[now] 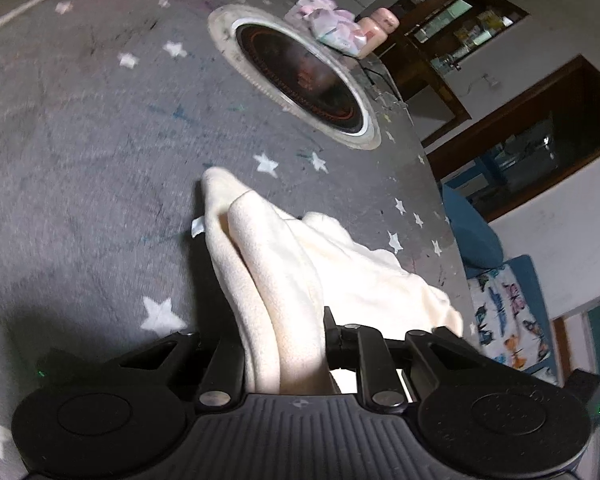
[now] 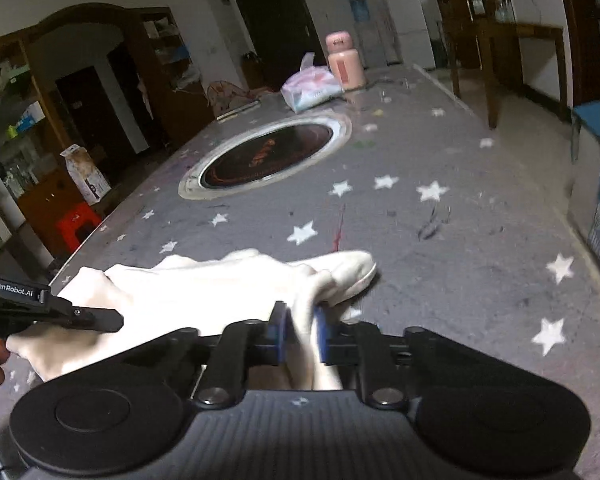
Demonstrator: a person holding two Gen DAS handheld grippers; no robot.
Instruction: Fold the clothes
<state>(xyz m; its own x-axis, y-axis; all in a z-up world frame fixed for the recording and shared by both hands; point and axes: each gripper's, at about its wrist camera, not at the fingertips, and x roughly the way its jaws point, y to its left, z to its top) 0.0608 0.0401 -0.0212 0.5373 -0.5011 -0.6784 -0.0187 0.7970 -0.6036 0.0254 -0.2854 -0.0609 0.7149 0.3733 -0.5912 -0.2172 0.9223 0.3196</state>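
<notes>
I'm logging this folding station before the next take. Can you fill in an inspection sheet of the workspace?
Surface: grey star-print table cover, scuffed, with a round inset cooktop.
Job's things: cream garment, bunched at the near edge.
Clutter: tissue pack and pink bottle at the far end.
Grippers: left gripper and right gripper each shut on the garment.
Cables: nothing seen.
Surroundings: wooden shelves, red stool, blue seat.

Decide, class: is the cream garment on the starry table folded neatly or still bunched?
Bunched. The cream garment lies in loose rumpled ridges, pinched in both the right gripper and left gripper.
</notes>
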